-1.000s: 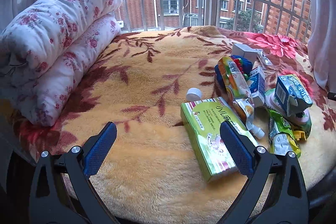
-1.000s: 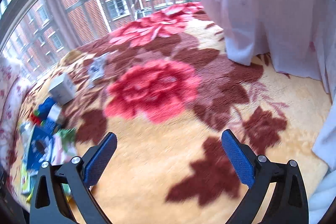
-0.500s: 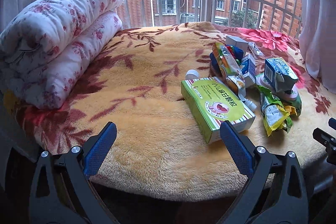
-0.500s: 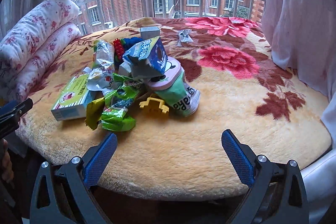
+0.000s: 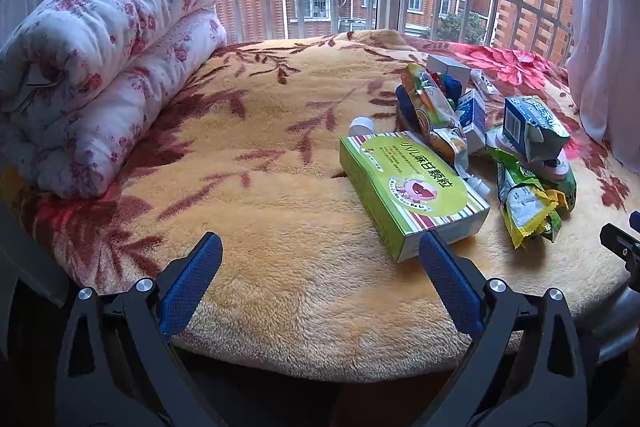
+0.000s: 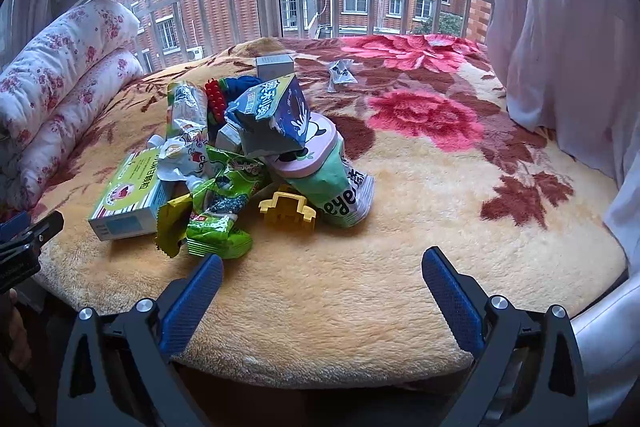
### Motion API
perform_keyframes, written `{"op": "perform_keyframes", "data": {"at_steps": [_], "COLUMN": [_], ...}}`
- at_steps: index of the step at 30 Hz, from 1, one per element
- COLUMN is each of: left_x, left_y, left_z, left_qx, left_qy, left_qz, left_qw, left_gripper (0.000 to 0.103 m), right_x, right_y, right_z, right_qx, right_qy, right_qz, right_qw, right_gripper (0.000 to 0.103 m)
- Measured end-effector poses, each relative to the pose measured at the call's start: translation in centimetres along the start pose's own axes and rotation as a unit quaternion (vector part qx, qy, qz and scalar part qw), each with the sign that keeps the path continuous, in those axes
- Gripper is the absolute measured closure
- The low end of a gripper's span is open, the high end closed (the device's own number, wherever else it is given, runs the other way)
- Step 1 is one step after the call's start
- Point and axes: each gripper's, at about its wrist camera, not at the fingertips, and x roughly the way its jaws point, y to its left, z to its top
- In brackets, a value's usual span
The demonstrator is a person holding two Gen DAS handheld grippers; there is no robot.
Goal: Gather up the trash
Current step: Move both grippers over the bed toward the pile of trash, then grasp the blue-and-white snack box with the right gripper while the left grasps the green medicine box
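Where fleece sags: crinkled wrappers (image 6: 224,203), boxy carton (image 5: 412,195).

A heap of trash sits on the bed's floral blanket (image 6: 400,227). A green medicine box (image 5: 412,187) lies flat at its left edge, a white bottle cap (image 5: 362,125) just behind it. Crumpled green snack wrappers (image 6: 220,211) lie in front, beside a yellow plastic clip (image 6: 286,211). A torn blue cookie bag (image 6: 272,115) tops a pink round tin (image 6: 306,151). A small silver wrapper (image 6: 340,75) lies apart, farther back.
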Motion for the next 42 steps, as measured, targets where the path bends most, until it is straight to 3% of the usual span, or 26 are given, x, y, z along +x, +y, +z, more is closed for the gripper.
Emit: {"op": "perform_keyframes", "data": {"at_steps": [42], "left_x": [0.4], "left_y": [-0.1], "left_z": [1.5], "left_qx": [0.011], "left_qy": [-0.011], "left_qz": [0.002], "left_qw": [0.9999], "left_gripper": [0.007], "right_x": [0.0], "right_y": [2.3], "right_z": [4.4], "right_qx": [-0.019], "right_qy": [-0.029], "right_qz": [0.019], "right_qw": [0.999], "right_gripper": [0.005]}}
